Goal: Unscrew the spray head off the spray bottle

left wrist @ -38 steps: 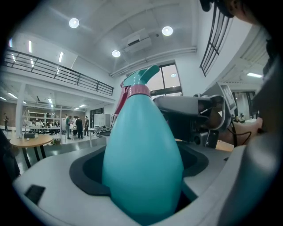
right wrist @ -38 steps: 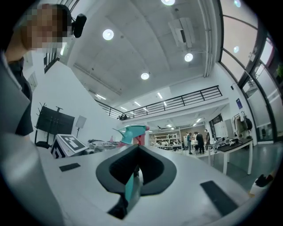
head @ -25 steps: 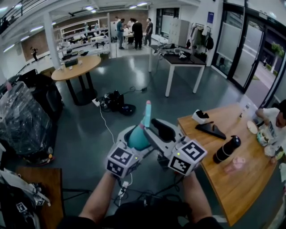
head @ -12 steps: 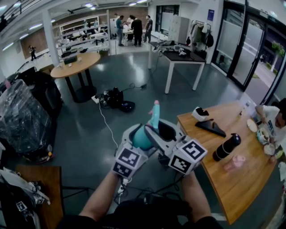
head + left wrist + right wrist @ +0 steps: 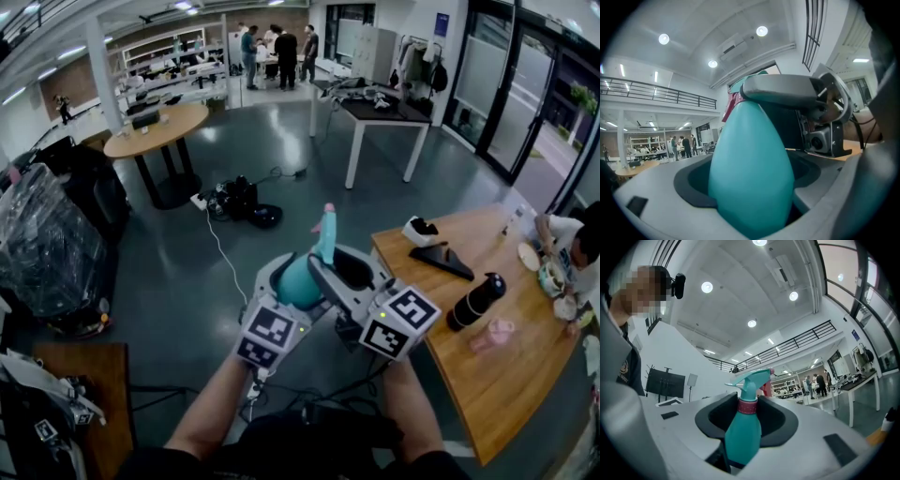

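The wooden table point(image 5: 487, 394) bears a black bottle point(image 5: 476, 302) on its side, a pink thing point(image 5: 494, 334) just beside it — and a dark wedge point(image 5: 441, 260).

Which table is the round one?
The far wooden table at the back left, on a dark base; the white-legged table and the near wooden table have straight edges.

1. Looks like a big open lab or workshop hall.
2. Holds work tables: a round table point(image 5: 155, 131), a dark-topped table point(image 5: 375, 114), a wooden table point(image 5: 487, 384).
3. Has stocked shelves point(image 5: 178, 58) at the back, with people point(image 5: 272, 52) standing nearby.
4. Shows cables point(image 5: 220, 253) on grey floor, a railed gallery point(image 5: 656, 91), glass doors point(image 5: 525, 103).
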`<state>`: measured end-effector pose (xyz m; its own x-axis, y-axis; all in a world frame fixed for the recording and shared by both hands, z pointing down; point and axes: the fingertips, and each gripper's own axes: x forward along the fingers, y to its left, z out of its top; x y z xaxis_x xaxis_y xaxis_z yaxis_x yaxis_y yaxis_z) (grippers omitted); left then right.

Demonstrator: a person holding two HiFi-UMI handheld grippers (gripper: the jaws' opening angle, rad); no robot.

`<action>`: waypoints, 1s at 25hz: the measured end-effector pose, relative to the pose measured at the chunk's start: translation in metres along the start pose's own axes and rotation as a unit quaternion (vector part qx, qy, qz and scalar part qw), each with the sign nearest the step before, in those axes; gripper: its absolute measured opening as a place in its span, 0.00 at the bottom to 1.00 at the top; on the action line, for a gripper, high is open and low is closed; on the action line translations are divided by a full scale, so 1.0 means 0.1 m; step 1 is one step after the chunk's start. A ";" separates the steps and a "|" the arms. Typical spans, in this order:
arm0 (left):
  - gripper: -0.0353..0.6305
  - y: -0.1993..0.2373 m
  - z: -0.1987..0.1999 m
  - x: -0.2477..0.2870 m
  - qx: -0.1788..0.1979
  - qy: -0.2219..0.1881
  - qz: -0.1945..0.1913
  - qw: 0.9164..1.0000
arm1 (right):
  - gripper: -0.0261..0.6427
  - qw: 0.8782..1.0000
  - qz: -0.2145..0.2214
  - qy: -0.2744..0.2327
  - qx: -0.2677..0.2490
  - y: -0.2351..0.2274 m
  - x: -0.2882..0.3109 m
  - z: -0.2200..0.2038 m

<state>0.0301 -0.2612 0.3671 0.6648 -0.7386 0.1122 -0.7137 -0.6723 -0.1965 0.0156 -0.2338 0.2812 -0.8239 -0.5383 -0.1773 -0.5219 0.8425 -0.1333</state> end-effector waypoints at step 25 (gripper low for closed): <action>0.72 -0.31 0.01 -0.19 -0.001 -0.008 -0.172 0.985 | 0.24 0.995 0.101 0.019 0.005 0.17 -0.13 -0.02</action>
<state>0.0400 -0.2259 0.3701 0.8708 -0.4662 0.1564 -0.4462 -0.8828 -0.1469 0.0170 -0.2121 0.2834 -0.9198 -0.3566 -0.1637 -0.3427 0.9332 -0.1078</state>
